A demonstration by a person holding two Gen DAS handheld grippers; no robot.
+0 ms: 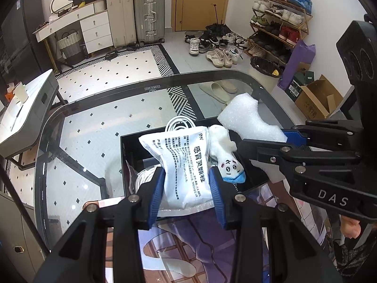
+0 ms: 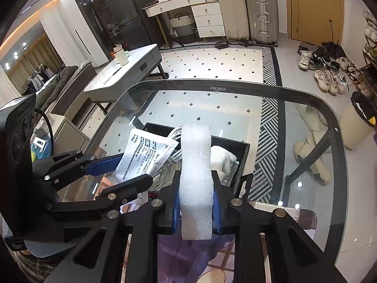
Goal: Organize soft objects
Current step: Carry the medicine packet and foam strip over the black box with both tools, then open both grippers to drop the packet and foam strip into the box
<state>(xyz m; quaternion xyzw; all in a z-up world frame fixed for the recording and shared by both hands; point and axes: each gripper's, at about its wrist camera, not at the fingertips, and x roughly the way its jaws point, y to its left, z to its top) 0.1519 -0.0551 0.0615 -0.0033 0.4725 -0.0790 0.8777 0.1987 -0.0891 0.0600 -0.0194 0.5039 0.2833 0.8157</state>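
Glass table (image 1: 99, 108) with a dark rim fills the centre; floor tiles show through it. Two suitcases (image 1: 135, 18), one beige and one silver, stand upright side by side at 12 o'clock against the wall. White desk with drawers (image 1: 94, 27) at 11 o'clock, touching the beige case; woven basket (image 1: 68, 44) beneath it. Wooden door (image 1: 200, 0) at 12–1 o'clock. Shoe rack (image 1: 280, 23) at 2 o'clock, loose shoes (image 1: 212, 47) on the floor beside it. Trash bin (image 2: 360, 120) at 3 o'clock in right view. Grey side table (image 2: 127, 70) at 10 o'clock with a cup (image 2: 122, 56) on it. Cardboard box (image 1: 318, 96) at 3 o'clock.
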